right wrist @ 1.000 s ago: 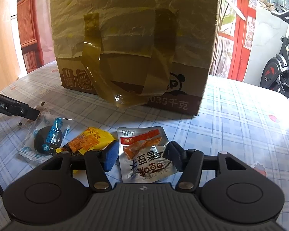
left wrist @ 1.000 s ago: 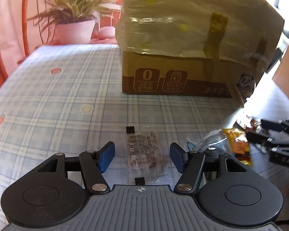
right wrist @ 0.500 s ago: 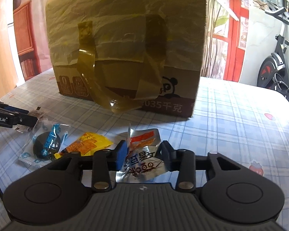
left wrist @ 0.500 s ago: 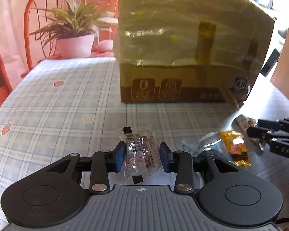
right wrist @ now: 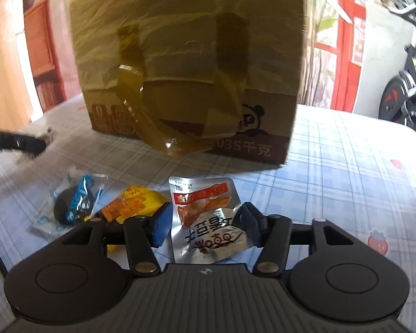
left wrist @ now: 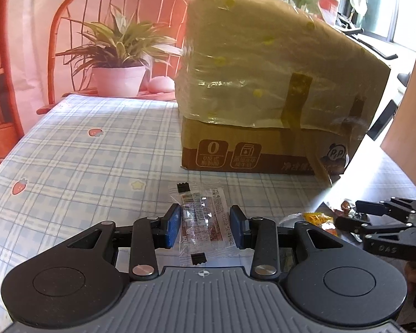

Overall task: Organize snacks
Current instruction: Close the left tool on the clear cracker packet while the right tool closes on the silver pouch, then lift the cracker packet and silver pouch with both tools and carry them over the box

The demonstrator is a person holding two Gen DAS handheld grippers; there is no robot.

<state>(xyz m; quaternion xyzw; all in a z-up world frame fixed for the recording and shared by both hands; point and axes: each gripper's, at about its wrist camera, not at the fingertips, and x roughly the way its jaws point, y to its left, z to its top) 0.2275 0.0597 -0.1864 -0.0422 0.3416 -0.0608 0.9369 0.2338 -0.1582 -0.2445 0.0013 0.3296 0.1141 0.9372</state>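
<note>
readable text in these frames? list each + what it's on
"1035千克": cardboard box, lower front, first digit partly taped over.
"0": box icon, left wrist view.
"DAS": right hand-held gripper.
Silver snack packet: large characters upside down, not reliably readable.
Clear snack packet: barcode and date digits too small.

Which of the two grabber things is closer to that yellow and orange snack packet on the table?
The right gripper: the yellow and orange packet lies right beside its left finger. The left gripper, around a clear-wrapped snack, sits farther off, past the blue-wrapped packet.
</note>
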